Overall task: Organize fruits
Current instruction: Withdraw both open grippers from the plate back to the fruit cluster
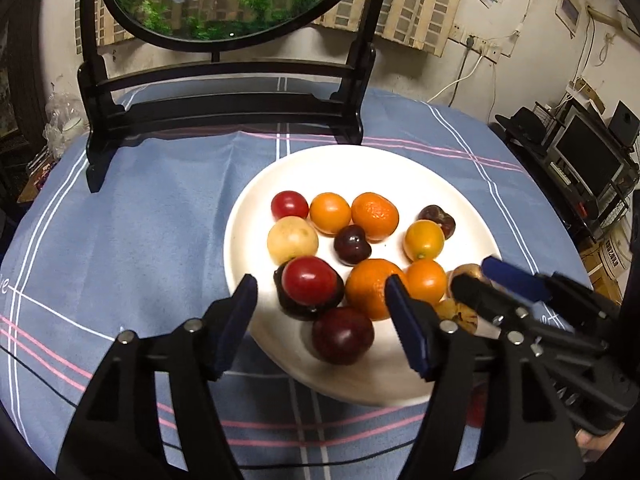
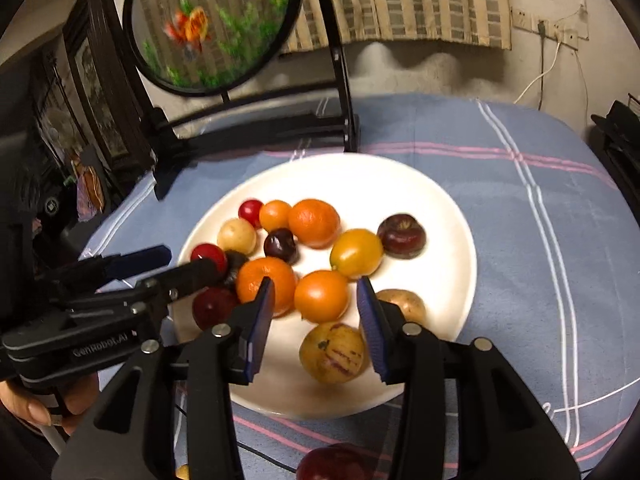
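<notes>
Tools (image 1: 322, 300) (image 2: 316, 300) open; blue plaid tablecloth (image 1: 160, 208).

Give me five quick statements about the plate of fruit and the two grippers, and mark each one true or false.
1. The fruit lies on a white plate. True.
2. The left gripper is shut on a mandarin. False: its jaws are open and hold nothing.
3. The right gripper is open, its jaws empty over the plate. True.
4. The tablecloth is plain red. False: it is blue with pink and white stripes.
5. A black stand with a round goldfish picture stands behind the plate. True.
</notes>
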Available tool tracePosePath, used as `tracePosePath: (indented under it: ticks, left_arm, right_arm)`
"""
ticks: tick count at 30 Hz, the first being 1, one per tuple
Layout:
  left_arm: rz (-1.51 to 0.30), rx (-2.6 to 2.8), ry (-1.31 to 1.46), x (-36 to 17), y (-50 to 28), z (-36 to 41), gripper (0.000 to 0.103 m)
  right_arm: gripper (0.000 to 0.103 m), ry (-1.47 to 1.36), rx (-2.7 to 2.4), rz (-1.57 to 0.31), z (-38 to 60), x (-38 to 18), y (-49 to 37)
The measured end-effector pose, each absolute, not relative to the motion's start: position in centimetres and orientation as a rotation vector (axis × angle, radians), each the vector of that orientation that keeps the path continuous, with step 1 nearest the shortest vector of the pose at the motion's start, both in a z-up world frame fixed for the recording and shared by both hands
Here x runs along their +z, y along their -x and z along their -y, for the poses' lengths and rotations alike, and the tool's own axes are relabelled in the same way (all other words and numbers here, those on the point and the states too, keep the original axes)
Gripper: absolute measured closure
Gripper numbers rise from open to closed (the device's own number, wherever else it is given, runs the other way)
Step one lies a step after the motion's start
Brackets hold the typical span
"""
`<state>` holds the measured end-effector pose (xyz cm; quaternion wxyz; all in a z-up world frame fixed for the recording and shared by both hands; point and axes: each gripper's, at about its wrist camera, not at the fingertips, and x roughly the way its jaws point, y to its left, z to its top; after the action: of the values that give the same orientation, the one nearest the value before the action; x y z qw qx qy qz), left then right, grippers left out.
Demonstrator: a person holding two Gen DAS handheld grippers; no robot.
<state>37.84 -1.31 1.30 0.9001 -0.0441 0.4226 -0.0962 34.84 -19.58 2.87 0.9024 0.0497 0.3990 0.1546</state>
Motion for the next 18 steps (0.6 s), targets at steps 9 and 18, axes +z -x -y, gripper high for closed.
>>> tracePosePath:
  ticks: [9, 18]
  left_arm:
    - [-0.859, -0.207, 0.040, 2.5, -33.3, 0.9, 0.029]
    - [-0.856, -0.214, 0.004, 2.9, -28.0, 0.7, 0.027]
  right_arm:
    - [0.042, -0.125, 0.298, -0.773, 21.8, 4.8, -30.7]
    - [0.042, -0.096, 0.262, -0.759, 23.8, 6.1, -25.3]
